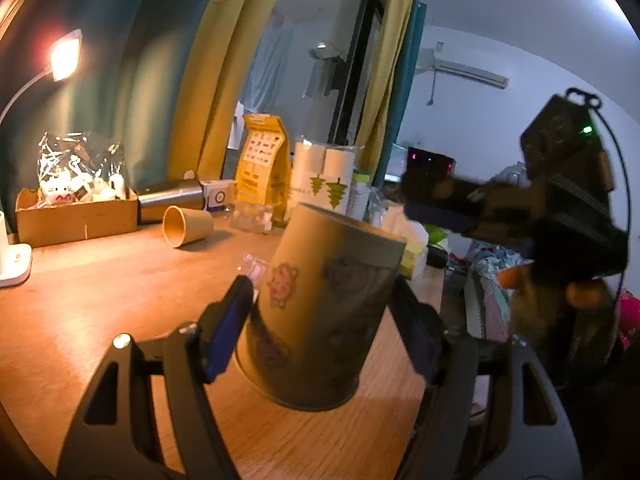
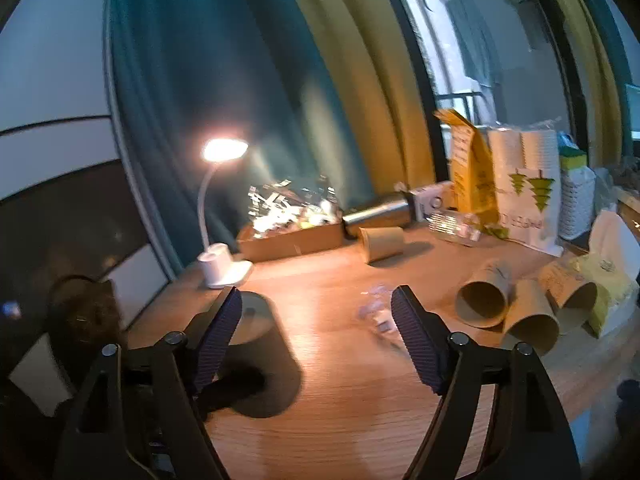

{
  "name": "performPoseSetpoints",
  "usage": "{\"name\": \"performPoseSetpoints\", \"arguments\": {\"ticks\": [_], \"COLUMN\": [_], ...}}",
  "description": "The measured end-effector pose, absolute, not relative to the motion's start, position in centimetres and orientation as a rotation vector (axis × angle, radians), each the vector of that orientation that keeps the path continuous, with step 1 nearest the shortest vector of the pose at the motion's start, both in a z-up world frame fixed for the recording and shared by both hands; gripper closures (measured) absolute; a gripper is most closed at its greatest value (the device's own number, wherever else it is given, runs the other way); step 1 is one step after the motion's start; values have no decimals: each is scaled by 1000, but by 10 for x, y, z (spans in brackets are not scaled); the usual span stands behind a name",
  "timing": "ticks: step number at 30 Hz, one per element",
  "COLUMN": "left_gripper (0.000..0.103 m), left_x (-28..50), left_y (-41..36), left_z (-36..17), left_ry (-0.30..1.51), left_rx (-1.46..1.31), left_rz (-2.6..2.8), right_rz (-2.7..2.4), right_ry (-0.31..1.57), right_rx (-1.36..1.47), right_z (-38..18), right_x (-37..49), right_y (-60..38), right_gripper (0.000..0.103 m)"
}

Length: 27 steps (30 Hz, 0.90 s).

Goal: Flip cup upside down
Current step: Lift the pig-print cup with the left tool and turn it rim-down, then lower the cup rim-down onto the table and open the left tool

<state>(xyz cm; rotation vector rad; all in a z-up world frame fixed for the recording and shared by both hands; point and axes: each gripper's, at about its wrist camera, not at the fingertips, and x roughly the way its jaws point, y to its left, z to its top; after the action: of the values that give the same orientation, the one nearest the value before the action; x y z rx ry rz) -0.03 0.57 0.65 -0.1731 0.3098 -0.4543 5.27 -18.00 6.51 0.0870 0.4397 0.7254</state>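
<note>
My left gripper [image 1: 320,296] is shut on a brown paper cup [image 1: 320,304] with cartoon stickers. The cup is upside down, wide mouth low, base up, tilted slightly, just above the wooden table [image 1: 100,320]. Its blue pads [image 1: 230,320] press the cup's sides. My right gripper [image 2: 316,312] is open and empty above the table [image 2: 340,380]; it also shows as a dark blurred shape at the right of the left wrist view [image 1: 560,208]. Three more paper cups [image 2: 484,300] lie on their sides at the right. Another cup [image 2: 380,242] [image 1: 186,226] lies at the back.
A lit desk lamp [image 2: 220,240] stands at the back left. A cardboard box [image 1: 76,216] of wrapped items, a steel flask [image 1: 172,198], a yellow bag [image 1: 262,164] and a cup sleeve pack [image 1: 320,176] line the back. A clear plastic scrap [image 2: 376,312] lies mid-table.
</note>
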Motion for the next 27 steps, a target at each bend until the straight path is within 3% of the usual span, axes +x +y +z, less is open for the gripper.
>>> {"name": "performPoseSetpoints", "arguments": {"ticks": [12,18,20,23,27], "left_gripper": [32,32,32,32,32], "left_x": [-1,-4,-5,-7,-6], "left_y": [-6,-8,-10,-13,-15], "left_z": [5,4,5,5,4], "left_ry": [301,301,299,302,317], "left_rx": [-143,-139,-132,-112,-99], "left_rz": [-481,-486,-490,-498,-479], "right_rz": [835,847,843,839,813], "right_ry": [543,566,575,586,597], "right_rx": [26,4,-3,1,4], "right_z": [46,41,39,37,32], "right_x": [53,53,53,56,62], "right_y": [-141,-135,-133,-133,-134], "right_gripper": [20,42,58,66,67]}}
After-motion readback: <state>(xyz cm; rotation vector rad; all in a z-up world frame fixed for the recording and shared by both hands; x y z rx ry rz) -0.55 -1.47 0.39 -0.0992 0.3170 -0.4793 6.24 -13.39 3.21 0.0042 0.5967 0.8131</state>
